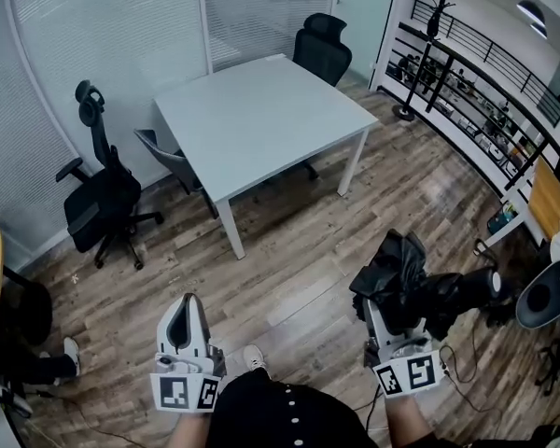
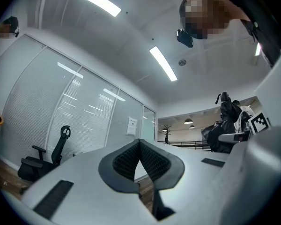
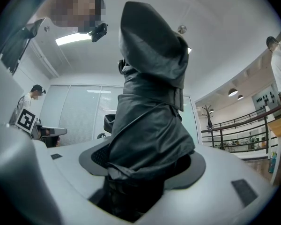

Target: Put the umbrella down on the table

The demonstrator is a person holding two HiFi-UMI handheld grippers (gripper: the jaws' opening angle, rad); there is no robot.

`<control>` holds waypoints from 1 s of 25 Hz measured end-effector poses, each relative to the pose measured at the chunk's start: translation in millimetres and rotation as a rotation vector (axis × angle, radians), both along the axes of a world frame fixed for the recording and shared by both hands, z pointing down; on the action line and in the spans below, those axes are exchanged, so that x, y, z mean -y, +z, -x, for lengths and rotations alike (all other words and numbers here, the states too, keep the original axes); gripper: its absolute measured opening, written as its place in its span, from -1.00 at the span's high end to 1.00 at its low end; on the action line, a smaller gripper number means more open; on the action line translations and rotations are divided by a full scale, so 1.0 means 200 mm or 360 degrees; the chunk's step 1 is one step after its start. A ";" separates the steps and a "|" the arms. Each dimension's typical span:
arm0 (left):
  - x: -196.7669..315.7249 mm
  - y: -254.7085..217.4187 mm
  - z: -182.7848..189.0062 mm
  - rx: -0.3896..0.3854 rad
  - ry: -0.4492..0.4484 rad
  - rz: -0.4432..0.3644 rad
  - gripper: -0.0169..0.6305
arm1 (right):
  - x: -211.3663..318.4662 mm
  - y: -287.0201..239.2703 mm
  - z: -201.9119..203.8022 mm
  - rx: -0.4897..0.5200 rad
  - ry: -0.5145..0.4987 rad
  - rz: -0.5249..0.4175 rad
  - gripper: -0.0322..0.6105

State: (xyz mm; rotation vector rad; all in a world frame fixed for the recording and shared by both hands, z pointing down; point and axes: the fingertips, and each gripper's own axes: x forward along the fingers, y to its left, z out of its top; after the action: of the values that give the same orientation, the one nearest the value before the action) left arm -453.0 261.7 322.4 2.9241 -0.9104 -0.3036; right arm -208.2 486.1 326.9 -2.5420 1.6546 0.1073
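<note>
Head view: R gripper [image 1: 390, 308] sits low right, jaws clamped on a folded black umbrella [image 1: 406, 271]. The fabric bunches up out of the jaws and hides the tips. R gripper view shows the same: the umbrella's dark, creased cloth fills the gap betw. both pads and rises in a tall, folded peak, pads pressed on it at each side. The umbrella is up in the air over the wood floor [image 1: 289, 250], well apart from the table [image 1: 261, 110] and not touching it.

L gripper [image 1: 189, 301] is low left, approx. level w/ the right one. Its jaws are together: in the L gripper view the two ribbed pads [image 2: 126, 161] meet at the tips, nothing betw. them.

The table is white, square, w/ white legs, and stands ahead of both grippers in the middle of the room. A black office chair [image 1: 98, 199] is left of it by the blinds, a 2nd black chair [image 1: 322, 45] at its far corner, and a grey chair [image 1: 163, 157] is tucked in at its left edge. A black railing [image 1: 476, 73] runs along the right side, w/ a coat stand [image 1: 437, 7] near its far end.

At the bottom edge is the wearer's dark top w/ white buttons [image 1: 285, 409]. At far left, someone's leg and a white shoe [image 1: 70, 348] on the floor.
</note>
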 end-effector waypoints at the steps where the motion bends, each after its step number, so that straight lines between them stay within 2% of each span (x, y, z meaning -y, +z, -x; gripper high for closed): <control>1: 0.03 0.00 -0.02 -0.0004 0.0010 -0.0001 0.91 | 0.02 0.00 -0.01 -0.0001 0.0006 0.0002 -0.07; 18: 0.55 -0.01 -0.15 -0.0050 0.0057 -0.0031 0.91 | 0.52 -0.03 -0.11 -0.0064 0.0050 -0.0013 -0.07; 25: 0.75 -0.01 -0.14 -0.0071 0.0071 -0.0025 0.91 | 0.71 -0.05 -0.13 -0.0089 0.0078 -0.0020 -0.07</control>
State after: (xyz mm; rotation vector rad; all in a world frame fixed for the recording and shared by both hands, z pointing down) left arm -425.1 112.6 321.3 2.9347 -0.8391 -0.3730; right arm -182.0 343.6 317.1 -2.5937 1.6052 0.1937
